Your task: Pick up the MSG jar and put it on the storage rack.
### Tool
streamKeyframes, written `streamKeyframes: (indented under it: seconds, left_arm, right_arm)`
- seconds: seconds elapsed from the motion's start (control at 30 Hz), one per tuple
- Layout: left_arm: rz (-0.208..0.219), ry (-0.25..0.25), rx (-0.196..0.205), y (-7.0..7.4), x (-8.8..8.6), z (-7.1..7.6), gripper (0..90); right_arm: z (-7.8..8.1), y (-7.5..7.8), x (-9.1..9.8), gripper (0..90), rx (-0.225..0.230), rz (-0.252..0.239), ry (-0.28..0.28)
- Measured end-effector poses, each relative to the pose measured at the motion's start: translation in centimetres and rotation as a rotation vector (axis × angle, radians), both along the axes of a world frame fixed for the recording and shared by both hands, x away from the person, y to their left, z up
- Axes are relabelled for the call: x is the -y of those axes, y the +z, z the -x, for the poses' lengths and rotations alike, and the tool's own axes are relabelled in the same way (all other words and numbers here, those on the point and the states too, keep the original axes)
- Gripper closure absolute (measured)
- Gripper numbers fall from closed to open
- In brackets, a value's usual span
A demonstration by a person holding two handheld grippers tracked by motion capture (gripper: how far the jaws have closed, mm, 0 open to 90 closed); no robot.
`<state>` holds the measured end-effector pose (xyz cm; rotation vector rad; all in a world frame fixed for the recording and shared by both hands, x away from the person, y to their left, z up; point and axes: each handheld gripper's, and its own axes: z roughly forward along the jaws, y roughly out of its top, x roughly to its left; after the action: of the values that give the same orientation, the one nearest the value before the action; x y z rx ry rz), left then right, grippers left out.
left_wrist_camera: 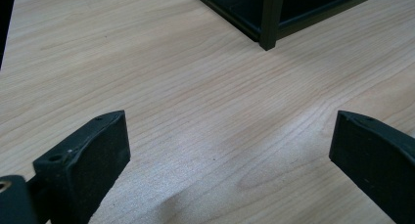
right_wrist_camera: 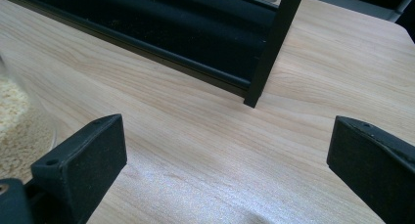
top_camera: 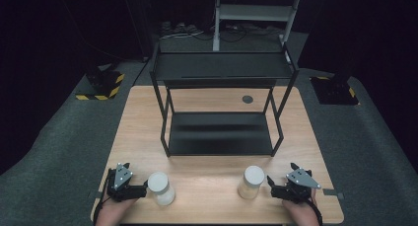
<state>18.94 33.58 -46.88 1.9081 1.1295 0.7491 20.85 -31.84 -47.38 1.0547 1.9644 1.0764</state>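
Two lidded jars stand upright on the wooden worktop in front of a black two-tier shelf rack. The left jar lies just inboard of the left tool; the right jar lies just inboard of the right tool (each hand nearest its own jar). Both tools stand with jaws wide apart, holding nothing. Dark carpet surrounds the worktop.

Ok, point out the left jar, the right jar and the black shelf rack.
left jar (top_camera: 160,187), high view, on its white lid and upper side.
right jar (top_camera: 251,182), high view, on its side just below the white lid.
black shelf rack (top_camera: 219,132), high view, on its bare lower shelf.
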Motion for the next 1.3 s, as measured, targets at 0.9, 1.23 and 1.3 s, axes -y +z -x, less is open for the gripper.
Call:
streamKeyframes:
  seconds: [0.9,1.23,1.3]
  left_arm:
    - [0.111,-0.021,0.146,4.4,-0.1,3.3,0.5]
    - [0.152,-0.047,0.199,5.4,-0.3,4.3,0.5]
    - [0.164,-0.055,0.213,5.6,-0.3,4.6,0.5]
  right_arm:
    - [0.0,0.0,0.1,0.2,-0.004,-0.005,0.0]
    - [-0.1,0.0,0.0,0.2,-0.003,0.0,0.003]
    - [-0.1,0.0,0.0,0.2,-0.003,-0.001,0.003]
